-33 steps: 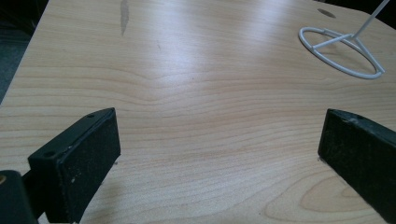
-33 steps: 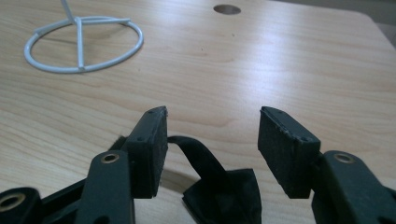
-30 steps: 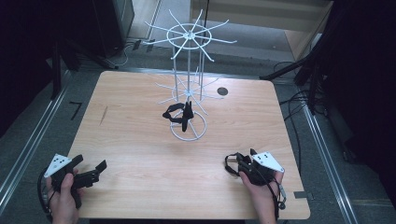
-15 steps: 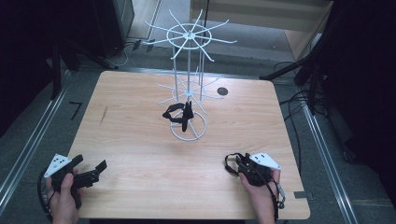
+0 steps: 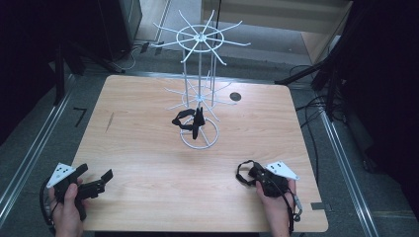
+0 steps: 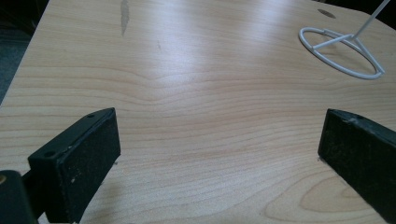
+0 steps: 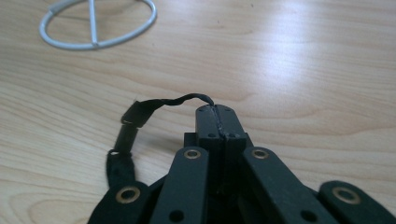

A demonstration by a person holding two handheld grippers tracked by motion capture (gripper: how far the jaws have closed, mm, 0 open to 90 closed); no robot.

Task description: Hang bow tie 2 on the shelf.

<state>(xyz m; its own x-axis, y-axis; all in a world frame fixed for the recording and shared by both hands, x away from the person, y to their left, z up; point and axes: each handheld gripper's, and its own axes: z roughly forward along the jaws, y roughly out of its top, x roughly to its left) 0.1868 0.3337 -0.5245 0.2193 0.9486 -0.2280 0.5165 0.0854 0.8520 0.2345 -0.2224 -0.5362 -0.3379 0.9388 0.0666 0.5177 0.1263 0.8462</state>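
Jaws of the right gripper (image 7: 215, 112) met flat along their whole length, having just been closing, and pinched the end of a thin black strap (image 7: 154, 105) between their tips. From the pinch the strap curved away toward nine o'clock in the right gripper view, passed through a small buckle, and dropped back toward seven o'clock beside the gripper's linkage, forming a loop that lay on the wooden table (image 7: 303, 60). In the high view the same loop (image 5: 243, 170) lay at nine o'clock of the right gripper (image 5: 257, 175), near the table's near edge at about five o'clock from the table's centre. Jaws of the left gripper (image 6: 219, 154) stood wide apart with nothing but bare wood between them; in the high view this gripper (image 5: 91, 183) rested at about seven o'clock from the table's centre, held in the person's left hand (image 5: 66, 207). A white wire display stand (image 5: 198, 94) rose on a ring base near the table's centre, toward twelve o'clock from both grippers, and a second black strap (image 5: 190, 121) hung from one of its lower arms. A small dark round mark (image 5: 235, 96) lay on the tabletop at about two o'clock from the stand's base.
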